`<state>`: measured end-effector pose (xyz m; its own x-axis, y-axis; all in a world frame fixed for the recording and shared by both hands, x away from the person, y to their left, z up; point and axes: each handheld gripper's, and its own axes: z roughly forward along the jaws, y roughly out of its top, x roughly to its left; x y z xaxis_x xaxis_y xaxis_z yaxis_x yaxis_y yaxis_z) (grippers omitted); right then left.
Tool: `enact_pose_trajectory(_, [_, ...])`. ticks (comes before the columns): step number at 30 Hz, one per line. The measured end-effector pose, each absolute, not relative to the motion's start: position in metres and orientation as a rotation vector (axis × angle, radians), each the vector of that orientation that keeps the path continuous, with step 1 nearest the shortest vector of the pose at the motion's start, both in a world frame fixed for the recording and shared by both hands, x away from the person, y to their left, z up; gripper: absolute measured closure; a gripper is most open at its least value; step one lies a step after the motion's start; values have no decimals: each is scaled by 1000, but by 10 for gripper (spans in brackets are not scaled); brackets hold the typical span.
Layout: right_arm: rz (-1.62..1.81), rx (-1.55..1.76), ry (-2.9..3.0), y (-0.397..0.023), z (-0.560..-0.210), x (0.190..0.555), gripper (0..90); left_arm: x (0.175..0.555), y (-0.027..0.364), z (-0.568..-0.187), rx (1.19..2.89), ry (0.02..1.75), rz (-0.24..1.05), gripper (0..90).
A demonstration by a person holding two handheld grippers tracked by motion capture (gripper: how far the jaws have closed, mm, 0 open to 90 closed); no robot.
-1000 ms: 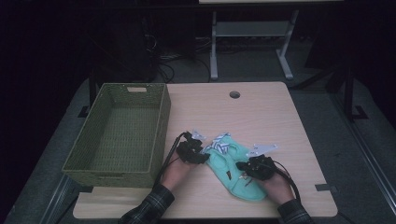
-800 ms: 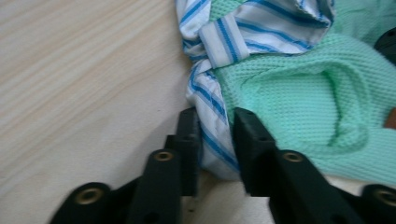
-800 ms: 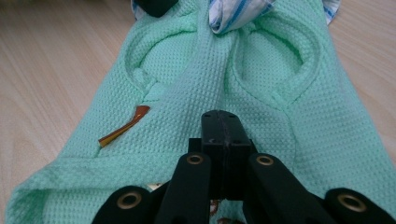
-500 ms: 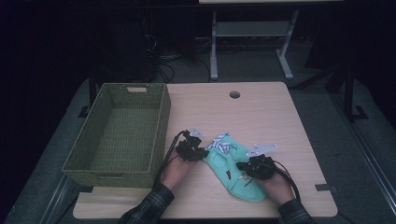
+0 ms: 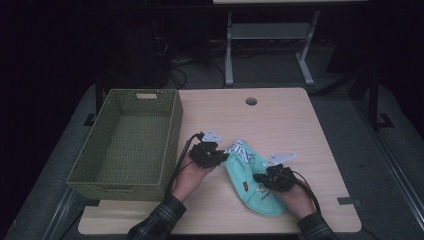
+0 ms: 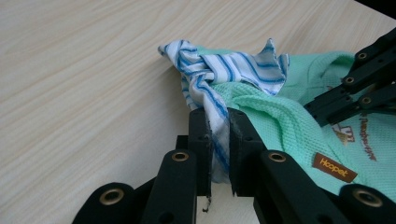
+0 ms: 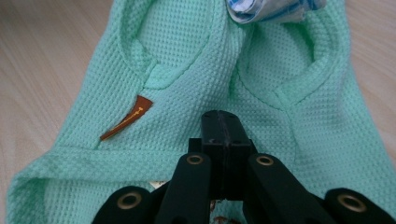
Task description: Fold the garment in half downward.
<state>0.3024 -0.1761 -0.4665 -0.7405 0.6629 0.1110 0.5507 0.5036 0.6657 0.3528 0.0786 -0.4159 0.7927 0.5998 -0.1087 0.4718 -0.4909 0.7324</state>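
A mint-green knitted garment [image 5: 252, 192] lies flat on the wooden table [image 5: 285, 125], with a blue-and-white striped cloth [image 5: 241, 148] at its far end. My left gripper [image 6: 219, 126] has just been closing and now pinches a fold of the striped cloth [image 6: 224, 70], lifting it into a peak beside the green garment [image 6: 280, 126]. In the high view the left gripper [image 5: 220, 159] is at the garment's left edge. My right gripper [image 7: 223, 126] is shut, its tips resting on the middle of the green garment [image 7: 187, 56]; nothing shows between its jaws. A brown label [image 7: 128, 116] lies to their left.
A green woven basket [image 5: 172, 135], empty inside, stands on the table's left side, close to my left hand. A round cable hole [image 5: 251, 101] sits near the far edge. Beyond the table are a dark floor and a metal stand [image 5: 230, 55].
The left gripper's jaws have closed on the striped cloth and the hand has risen slightly, pulling the cloth up. The right gripper has stayed put on the green garment.
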Motion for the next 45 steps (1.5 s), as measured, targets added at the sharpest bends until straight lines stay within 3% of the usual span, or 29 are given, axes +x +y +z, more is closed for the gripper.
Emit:
enact_pose_trajectory(18, [1034,1001,2564,-145,-467,328,895,362,95,-393,2115,786,247,809])
enact_pose_trajectory(32, [1086,1052,2513,-196,-449,295,894,362,102,-381,2091,815,339,809])
enact_pose_trajectory(45, [1035,1076,2588,-194,-466,294,894,355,98,-374,2080,726,314,809])
